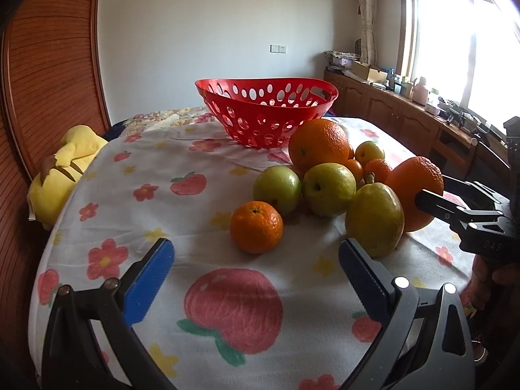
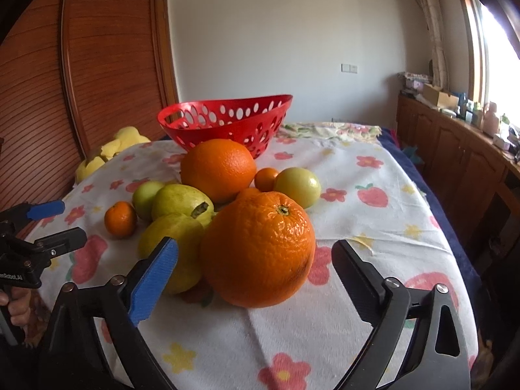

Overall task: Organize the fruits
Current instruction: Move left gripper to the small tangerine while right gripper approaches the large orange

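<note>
A heap of fruit [image 2: 227, 208] is seen on the flowered cloth [image 2: 373, 227] in front of the red basket [image 2: 227, 120], which is shown with nothing in it. In the right wrist view the nearest big orange [image 2: 260, 247] is framed by the right gripper [image 2: 255, 256], jaws spread wide and clear of the peel. In the left wrist view a small tangerine [image 1: 256, 227] is seen ahead of the left gripper [image 1: 256, 253], also wide open and holding nothing. A yellow plush toy [image 1: 61, 175] is shown whole only there.
</note>
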{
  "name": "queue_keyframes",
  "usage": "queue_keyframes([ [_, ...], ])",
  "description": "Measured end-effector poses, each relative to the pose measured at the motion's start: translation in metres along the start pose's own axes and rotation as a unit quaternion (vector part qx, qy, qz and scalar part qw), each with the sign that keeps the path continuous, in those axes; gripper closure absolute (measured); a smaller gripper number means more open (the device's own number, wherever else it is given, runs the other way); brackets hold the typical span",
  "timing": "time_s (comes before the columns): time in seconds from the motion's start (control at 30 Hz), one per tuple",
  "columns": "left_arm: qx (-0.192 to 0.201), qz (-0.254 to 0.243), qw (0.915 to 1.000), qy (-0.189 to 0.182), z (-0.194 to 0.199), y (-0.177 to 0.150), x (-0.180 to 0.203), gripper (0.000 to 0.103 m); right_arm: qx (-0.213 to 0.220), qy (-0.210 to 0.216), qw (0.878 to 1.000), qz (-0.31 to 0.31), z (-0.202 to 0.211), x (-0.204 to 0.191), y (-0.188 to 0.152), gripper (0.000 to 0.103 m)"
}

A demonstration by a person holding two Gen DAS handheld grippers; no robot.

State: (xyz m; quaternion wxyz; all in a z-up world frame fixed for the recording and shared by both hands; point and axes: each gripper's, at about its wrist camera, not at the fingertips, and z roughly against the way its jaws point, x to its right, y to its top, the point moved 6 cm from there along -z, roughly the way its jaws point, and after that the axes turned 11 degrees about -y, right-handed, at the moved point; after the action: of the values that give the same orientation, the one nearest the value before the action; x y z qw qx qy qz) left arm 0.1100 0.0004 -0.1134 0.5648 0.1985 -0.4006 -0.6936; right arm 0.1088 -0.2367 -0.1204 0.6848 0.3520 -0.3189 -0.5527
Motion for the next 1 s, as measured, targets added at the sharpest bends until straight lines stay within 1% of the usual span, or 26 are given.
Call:
queue_keyframes([
  [0.07,-0.003,0.0,1.0,-0.003,-0.003,0.0,0.0,0.002,-0.006,0.006,1.0,-0.007,-0.004,0.002,0.001,0.009],
  [0.13,-0.007,0.001,0.9999,-0.008,-0.007,0.0,0.0,0.006,-0.01,0.011,1.0,-0.013,-0.008,0.003,0.002,0.011],
  [0.17,-0.009,0.001,0.9999,-0.01,-0.009,0.0,0.0,0.006,-0.012,0.014,1.0,-0.016,-0.009,0.003,0.003,0.012],
  [0.3,-0.013,0.004,0.9997,-0.019,-0.013,0.001,0.0,0.01,-0.031,0.027,0.999,-0.025,-0.016,0.003,0.005,0.013],
  [0.4,-0.014,0.003,0.9996,-0.025,-0.015,0.003,0.0,0.012,-0.037,0.022,0.999,-0.021,-0.02,0.001,0.004,0.013],
  [0.57,-0.016,0.002,0.9994,-0.03,-0.02,0.007,-0.002,0.02,-0.051,0.022,0.998,-0.023,-0.028,0.001,0.004,0.013],
  [0.6,-0.018,0.003,0.9993,-0.032,-0.022,0.007,-0.002,0.023,-0.053,0.022,0.998,-0.023,-0.029,0.002,0.004,0.013],
  [0.63,-0.02,0.004,0.9992,-0.033,-0.023,0.008,-0.002,0.026,-0.055,0.025,0.998,-0.024,-0.03,0.002,0.004,0.013],
  [0.73,-0.031,0.011,0.9987,-0.039,-0.03,0.008,-0.004,0.03,-0.06,0.034,0.997,-0.03,-0.033,0.002,0.004,0.013],
  [0.8,-0.038,0.008,0.9987,-0.034,-0.035,0.008,-0.005,0.032,-0.066,0.043,0.996,-0.043,-0.034,0.004,0.003,0.013],
  [0.93,-0.05,0.011,0.9982,-0.033,-0.043,0.008,-0.007,0.042,-0.066,0.052,0.995,-0.055,-0.035,0.006,0.001,0.014],
  [1.0,-0.054,0.008,0.9982,-0.026,-0.048,0.009,-0.008,0.042,-0.066,0.056,0.995,-0.054,-0.035,0.005,0.002,0.017],
])
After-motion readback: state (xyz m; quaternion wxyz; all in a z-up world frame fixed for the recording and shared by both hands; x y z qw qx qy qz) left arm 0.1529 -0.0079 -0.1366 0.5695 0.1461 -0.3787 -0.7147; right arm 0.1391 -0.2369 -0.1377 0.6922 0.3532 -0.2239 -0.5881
